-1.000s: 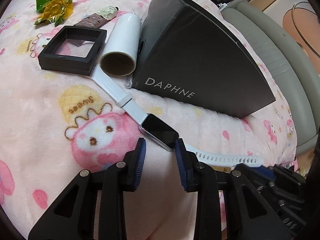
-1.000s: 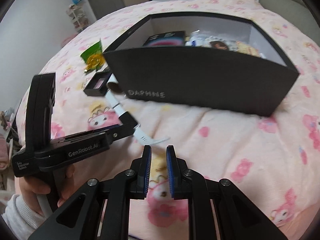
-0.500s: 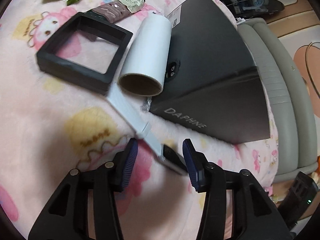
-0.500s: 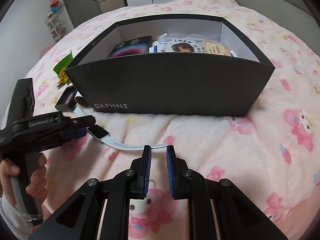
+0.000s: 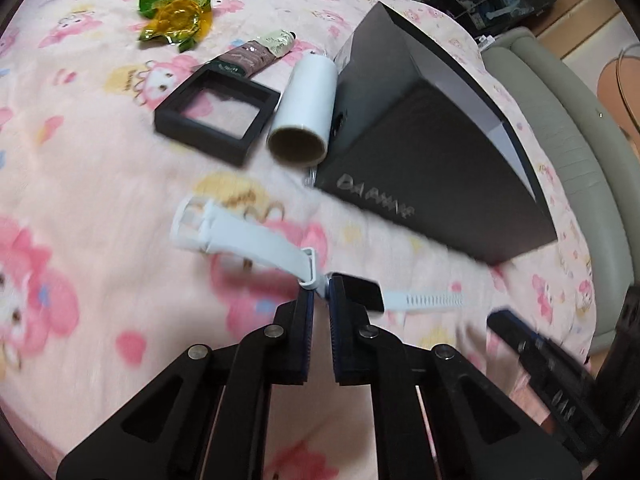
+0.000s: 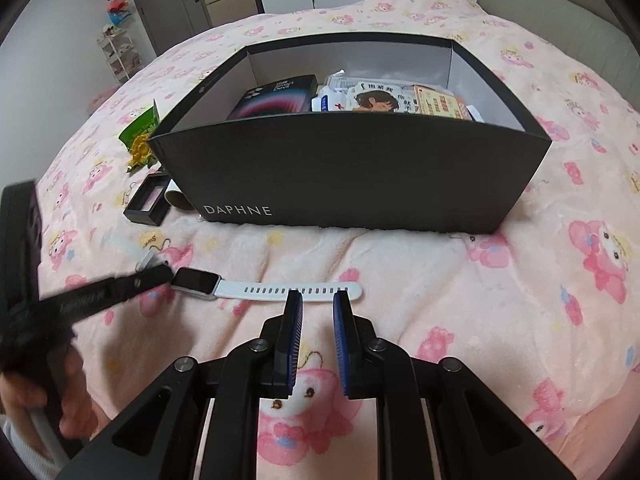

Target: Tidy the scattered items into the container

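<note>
Left gripper (image 5: 321, 286) angled down, pinching watch (image 5: 360, 294) strap

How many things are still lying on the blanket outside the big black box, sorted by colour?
White: 2, the smartwatch and the paper roll
Black: 1, the square frame
Green and yellow: 1, the snack wrapper
Brown: 1, the cream tube
Total: 5
</note>
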Tool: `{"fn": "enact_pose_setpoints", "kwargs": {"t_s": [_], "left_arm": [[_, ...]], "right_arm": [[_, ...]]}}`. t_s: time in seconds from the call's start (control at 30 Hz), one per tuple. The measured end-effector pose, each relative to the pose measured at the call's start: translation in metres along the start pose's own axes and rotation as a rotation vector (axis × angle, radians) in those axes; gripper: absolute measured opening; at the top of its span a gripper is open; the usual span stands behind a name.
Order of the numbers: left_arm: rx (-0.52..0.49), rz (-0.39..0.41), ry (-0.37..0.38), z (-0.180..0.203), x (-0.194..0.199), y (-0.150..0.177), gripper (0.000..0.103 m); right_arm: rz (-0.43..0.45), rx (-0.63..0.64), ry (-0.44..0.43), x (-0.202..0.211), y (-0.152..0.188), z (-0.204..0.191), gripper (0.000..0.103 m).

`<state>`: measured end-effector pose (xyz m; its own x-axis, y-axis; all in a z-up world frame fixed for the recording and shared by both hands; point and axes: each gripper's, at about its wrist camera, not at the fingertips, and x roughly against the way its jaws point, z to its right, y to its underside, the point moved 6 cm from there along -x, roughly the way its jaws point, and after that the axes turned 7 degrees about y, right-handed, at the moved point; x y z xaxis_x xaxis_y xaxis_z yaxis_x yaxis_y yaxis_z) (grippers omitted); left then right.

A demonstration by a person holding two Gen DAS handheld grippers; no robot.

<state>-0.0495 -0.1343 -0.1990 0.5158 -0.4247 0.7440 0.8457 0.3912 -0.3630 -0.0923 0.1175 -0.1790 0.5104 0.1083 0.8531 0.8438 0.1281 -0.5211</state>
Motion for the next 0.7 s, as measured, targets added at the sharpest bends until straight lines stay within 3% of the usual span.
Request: {"fn": "enact_pose_setpoints", "kwargs": {"t_s": [0.13, 0.23, 0.3, 0.63, 0.7], "left_arm": [[-0.001, 0.000, -0.021, -0.004, 0.001, 0.011, 0.008], [0.032, 0.012, -0.023, -0.008, -0.004, 0.010, 0.017], [0.058, 0.028, -0.041, 0.015, -0.047, 0.015, 0.029], [0.146, 0.081, -0.076, -0.017, -0.038, 0.006, 0.033], [0.164, 0.088, -0.068, -0.022, -0.037, 0.004, 0.033]], "right_arm": [[-0.002, 0.001, -0.008, 0.003, 0.001, -0.002, 0.013], [-0.018, -0.034, -0.035, 0.003, 0.003, 0.003, 0.016], [-0.035, -0.070, -0.062, 0.003, 0.005, 0.008, 0.022], [-0.199, -0.134, -0.318, -0.021, 0.022, -0.018, 0.025], [-0.217, -0.132, -0.308, -0.030, 0.020, -0.023, 0.025]]}}
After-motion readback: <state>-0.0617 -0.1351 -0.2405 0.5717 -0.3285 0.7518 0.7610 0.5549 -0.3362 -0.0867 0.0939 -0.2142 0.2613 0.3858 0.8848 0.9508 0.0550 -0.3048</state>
